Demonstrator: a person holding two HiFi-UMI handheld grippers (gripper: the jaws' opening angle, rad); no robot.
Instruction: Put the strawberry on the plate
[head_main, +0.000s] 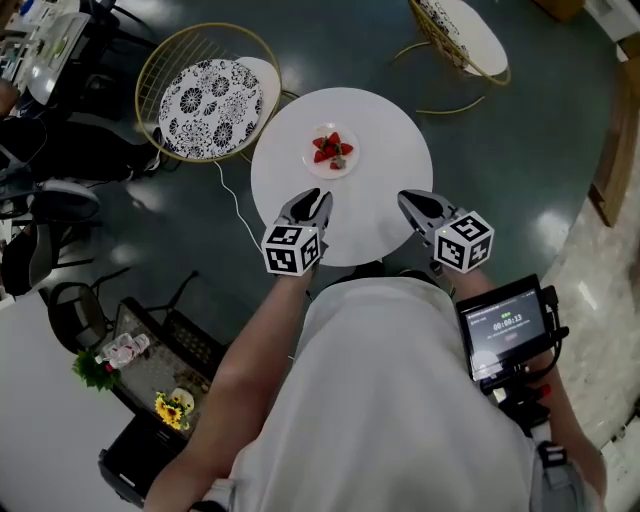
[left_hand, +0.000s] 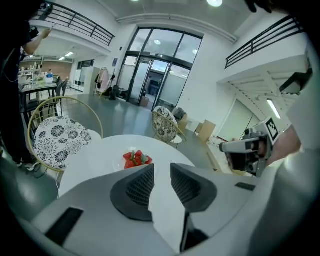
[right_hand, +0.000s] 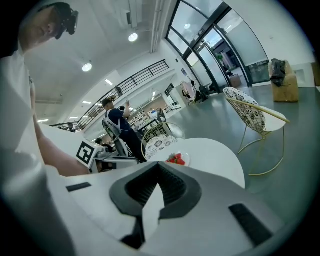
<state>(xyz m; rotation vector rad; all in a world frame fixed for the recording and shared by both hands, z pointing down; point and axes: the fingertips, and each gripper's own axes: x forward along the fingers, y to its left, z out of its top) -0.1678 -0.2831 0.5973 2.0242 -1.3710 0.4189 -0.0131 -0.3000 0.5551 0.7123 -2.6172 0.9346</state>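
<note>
Head view: a round white worktop (head_main: 385, 130) carries a small plate (head_main: 333, 168) just off its middle toward 11 o'clock. The strawberries (head_main: 331, 148) lie on the plate as a red heap with some green. They are too small and bunched to count.

The left hand-held gripper (head_main: 313, 195) is over the worktop's 7 o'clock edge and the right hand-held gripper (head_main: 408, 200) over its 5 o'clock edge. Both are well apart from the plate. The person's white shirt hides the worktop's 6 o'clock rim.

A chair with a patterned cushion (head_main: 210, 105) stands at 10 o'clock. A second chair (head_main: 462, 35) at 1 o'clock is cut off by the picture's top edge.

In the left gripper view, the left hand-held gripper (left_hand: 162, 167) has its jaws wide with only bare worktop between them. Its left jaw covers the near part of the plate below the strawberries (left_hand: 136, 158).

In the right gripper view, the jaws of the right hand-held gripper (right_hand: 159, 166) meet at the tips and hold nothing. The strawberries (right_hand: 176, 159) show small at 12 o'clock beyond them.
</note>
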